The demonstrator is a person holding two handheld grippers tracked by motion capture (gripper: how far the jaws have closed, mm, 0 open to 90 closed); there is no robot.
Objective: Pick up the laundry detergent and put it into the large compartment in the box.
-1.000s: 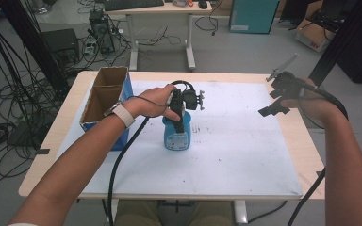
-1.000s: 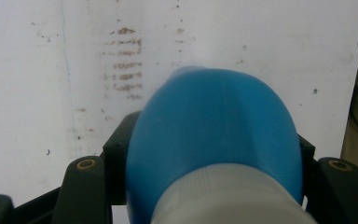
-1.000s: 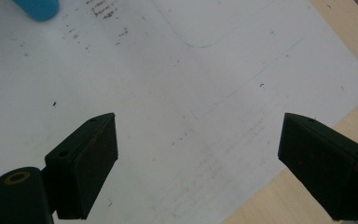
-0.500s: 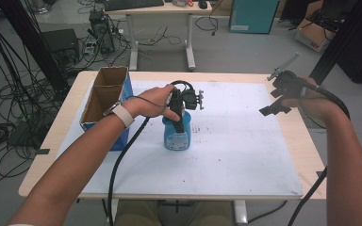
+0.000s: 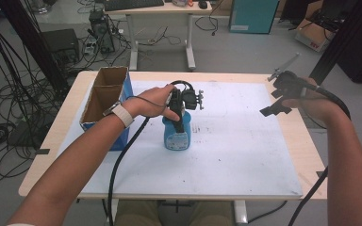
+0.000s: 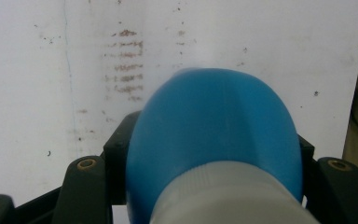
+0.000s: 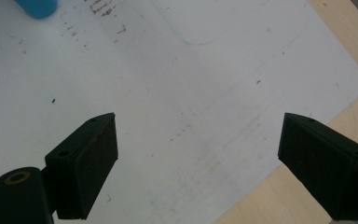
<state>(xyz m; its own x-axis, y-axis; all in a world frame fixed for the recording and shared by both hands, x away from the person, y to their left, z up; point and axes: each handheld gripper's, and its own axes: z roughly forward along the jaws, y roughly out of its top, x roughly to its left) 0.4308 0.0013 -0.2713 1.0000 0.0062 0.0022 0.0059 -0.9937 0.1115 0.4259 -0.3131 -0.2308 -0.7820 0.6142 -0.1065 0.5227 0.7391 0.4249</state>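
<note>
Bottle (image 5: 176, 136) clamped upright mid-desk (image 5: 245, 150)
Left gripper (image 5: 178, 123) comes straight down over its neck and grips it; right gripper (image 5: 277, 96) hangs wide open, well off to the right, so left's nearer.

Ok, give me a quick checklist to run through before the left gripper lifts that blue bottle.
1. Left gripper shut on the bottle: ok, jaws flank its blue shoulder just below the white cap.
2. Bottle upright on the white mat: ok.
3. Cap tight: cannot tell.
4. Right gripper out of the way: ok, open with nothing between its jaws, off at the table's right edge.
5. Box open to take the bottle: ok, top open, left of the bottle.
6. Left cable free of the bottle: ok, it trails back along the forearm.
</note>
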